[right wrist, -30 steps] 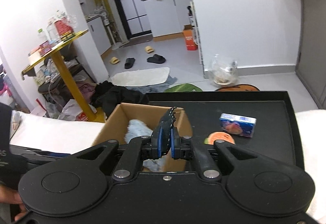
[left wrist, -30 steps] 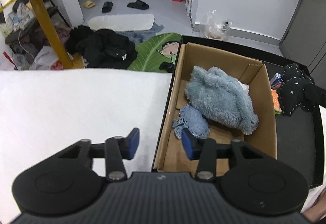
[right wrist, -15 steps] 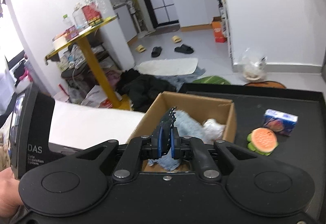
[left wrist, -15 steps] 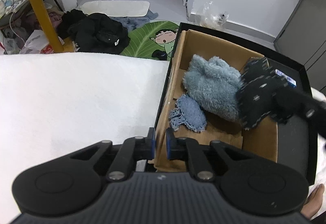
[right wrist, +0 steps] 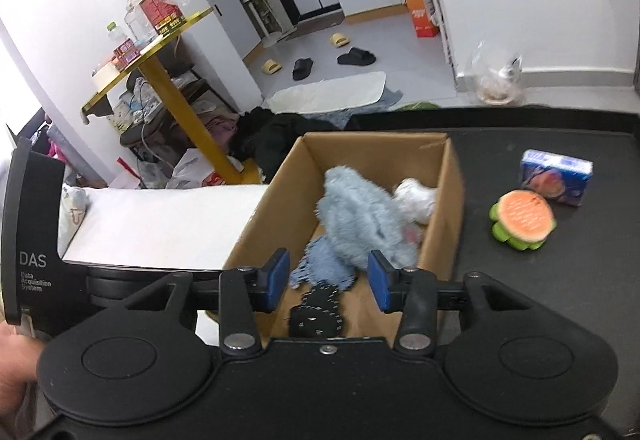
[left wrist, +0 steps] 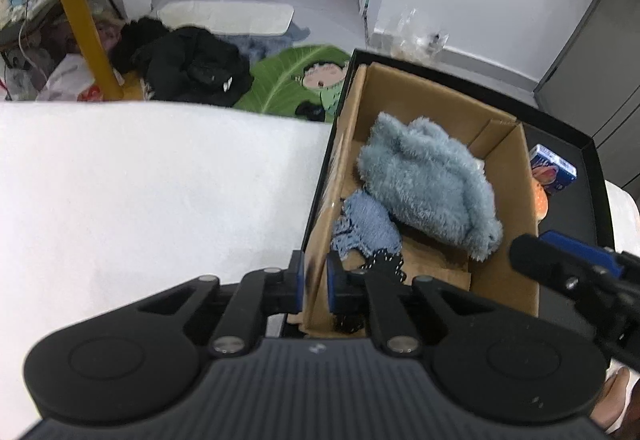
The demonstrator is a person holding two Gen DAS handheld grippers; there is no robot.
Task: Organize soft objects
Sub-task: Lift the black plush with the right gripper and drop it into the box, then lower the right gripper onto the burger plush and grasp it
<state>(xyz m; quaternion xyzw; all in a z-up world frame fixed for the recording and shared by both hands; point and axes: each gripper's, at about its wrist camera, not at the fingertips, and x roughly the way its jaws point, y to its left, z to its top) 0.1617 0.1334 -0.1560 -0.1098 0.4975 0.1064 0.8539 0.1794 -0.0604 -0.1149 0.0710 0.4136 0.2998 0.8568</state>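
A cardboard box [left wrist: 505, 276] [right wrist: 276, 208] stands on a black tray [right wrist: 520, 144]. Inside lie a fluffy grey-blue soft piece [left wrist: 432, 180] [right wrist: 356, 216], a small blue knit cloth [left wrist: 366, 226] [right wrist: 322, 268], a white soft item [right wrist: 416, 198] and a black cloth with white stitches [right wrist: 318, 314] [left wrist: 384, 264] at the near end. My left gripper [left wrist: 314, 282] is shut on the box's near-left wall. My right gripper [right wrist: 328, 282] is open above the black cloth, holding nothing; it also shows at the right of the left wrist view [left wrist: 568, 272].
A toy burger [right wrist: 522, 218] and a small blue carton [right wrist: 556, 182] [left wrist: 554, 168] lie on the tray right of the box. A white surface [left wrist: 152, 192] lies left of the box. The floor beyond holds clothes, a mat, slippers and a yellow-legged table [right wrist: 176, 96].
My right gripper carried the black cloth over the box, opened and let it go; it now lies in the box's near end. My left gripper closed on the box wall.
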